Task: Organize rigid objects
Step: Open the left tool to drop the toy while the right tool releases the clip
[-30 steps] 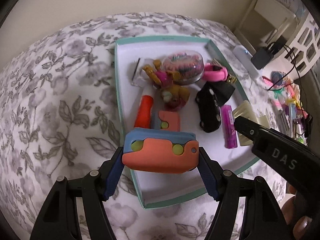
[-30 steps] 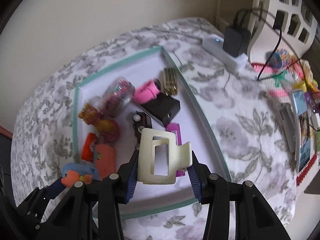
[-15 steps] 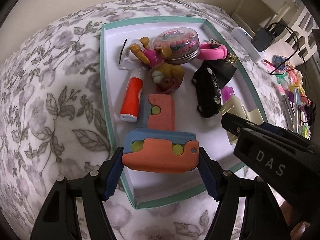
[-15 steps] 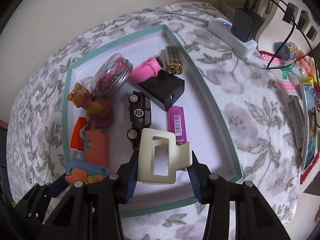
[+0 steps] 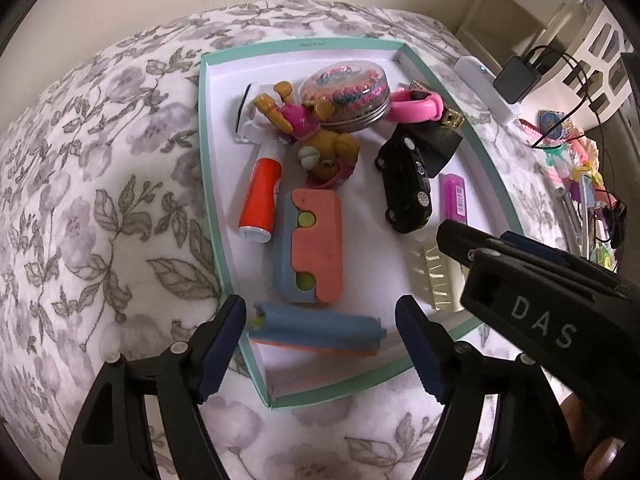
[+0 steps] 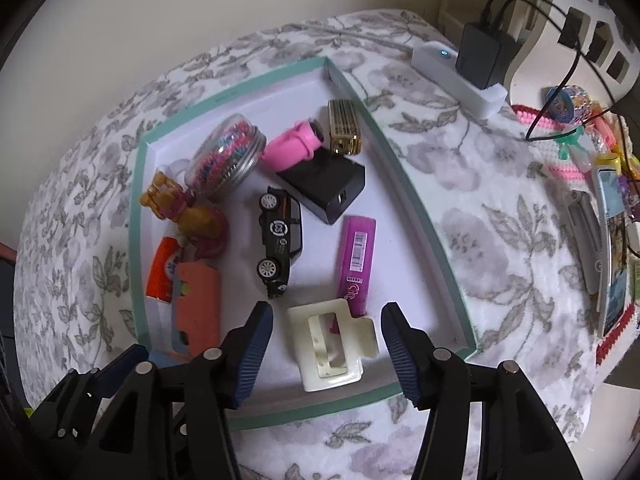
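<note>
Pointing steeply down, both tongs (image 5: 320,344) (image 6: 326,350) just opened over tray (image 5: 208,184).

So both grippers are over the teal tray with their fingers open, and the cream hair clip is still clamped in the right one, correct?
Not quite. The right gripper has just been opening, and the cream hair clip lies loose on the teal tray between its fingers, as the right wrist view shows. The left gripper is open too.

cream hair clip (image 6: 330,350) between parted tongs (image 6: 326,354)
</note>
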